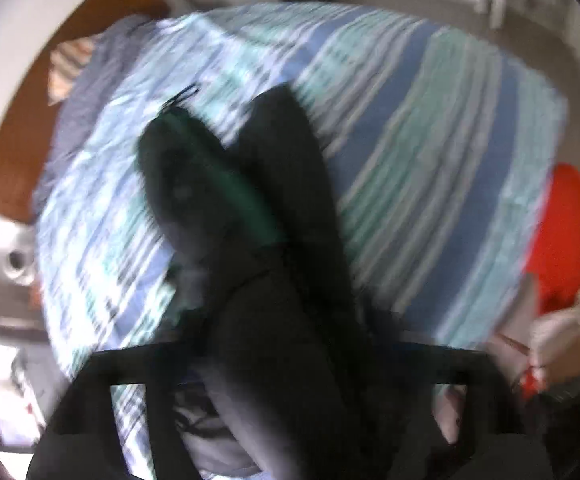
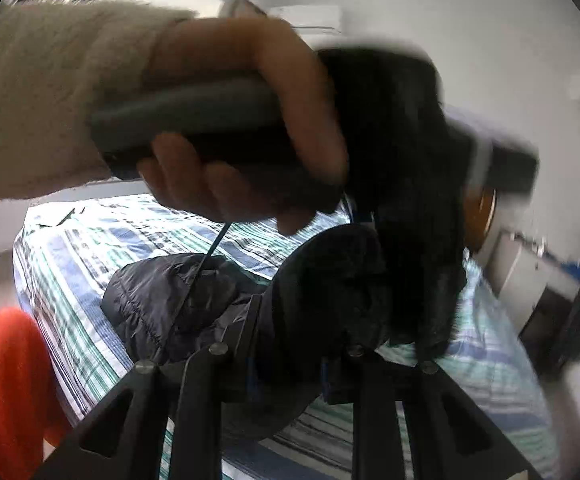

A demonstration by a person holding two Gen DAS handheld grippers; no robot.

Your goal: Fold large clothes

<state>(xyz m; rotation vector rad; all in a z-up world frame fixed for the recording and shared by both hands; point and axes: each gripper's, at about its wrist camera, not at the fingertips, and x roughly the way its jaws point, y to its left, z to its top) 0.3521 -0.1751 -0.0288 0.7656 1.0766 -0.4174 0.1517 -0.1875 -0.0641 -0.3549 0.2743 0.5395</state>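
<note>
A black padded jacket (image 1: 290, 200) hangs over a bed with a blue, green and white striped sheet (image 1: 429, 140). Its dark cloth fills the gap between the fingers of my left gripper (image 1: 286, 364), which is shut on it; the picture is blurred. In the right wrist view the jacket (image 2: 178, 300) trails from the sheet (image 2: 90, 248) up into my right gripper (image 2: 290, 320), which is shut on a fold. Above it, a hand (image 2: 290, 92) in a beige sleeve holds the other gripper's grey handle (image 2: 194, 120), and more of the jacket hangs below that tool.
A wooden headboard (image 1: 18, 148) and a grey-blue pillow (image 1: 90, 92) lie at the bed's far left. An orange object (image 1: 569, 220) sits past the bed's right edge, and shows as an orange shape (image 2: 6, 360). White furniture (image 2: 529, 264) stands beyond the bed.
</note>
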